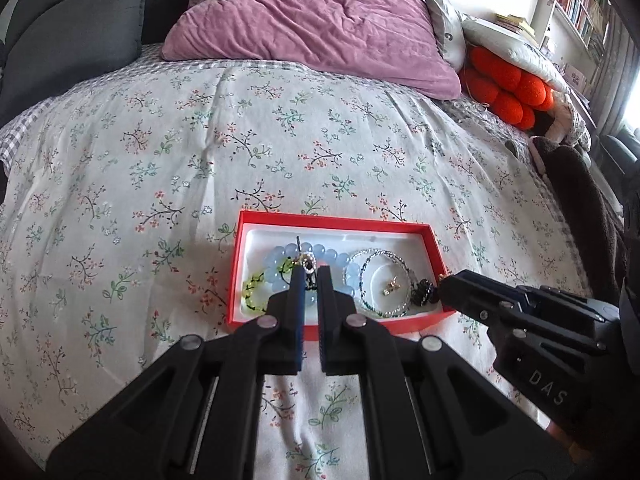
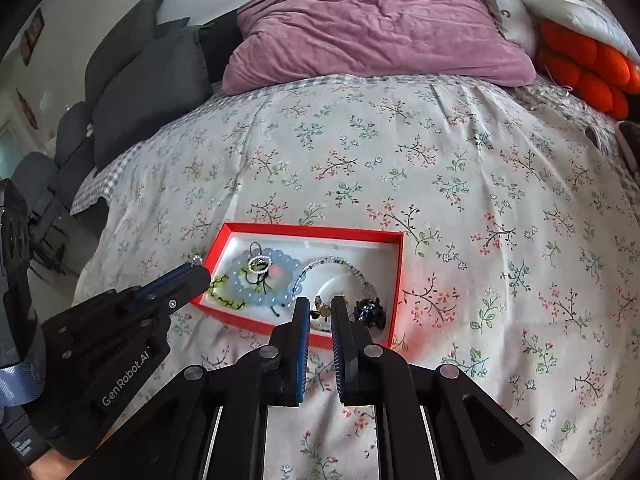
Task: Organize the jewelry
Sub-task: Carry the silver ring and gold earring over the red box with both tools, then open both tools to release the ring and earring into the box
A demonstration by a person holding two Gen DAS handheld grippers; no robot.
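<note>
From the left wrist, the left gripper (image 1: 309, 280) is hanging over the red box (image 1: 332, 223) on the bed (image 1: 280, 140), narrowly parted around the blue bead bracelet (image 1: 320, 256) (nothing pinched). From the right wrist, the right gripper (image 2: 321, 307) is hovering at the box's 6 o'clock edge, spread slightly over a gold earring (image 2: 320, 312), while the left gripper at 9 o'clock seems to be pinching a small sparkly ring (image 2: 197, 259), probably for sorting.

Glossy red card box (image 1: 436, 252) – translucent glassy beads (image 1: 332, 258) (smooth) – on matt floral cotton bedspread (image 1: 280, 140).

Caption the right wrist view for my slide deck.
Two grippers hover over a red jewelry box on a floral bedspread.
</note>
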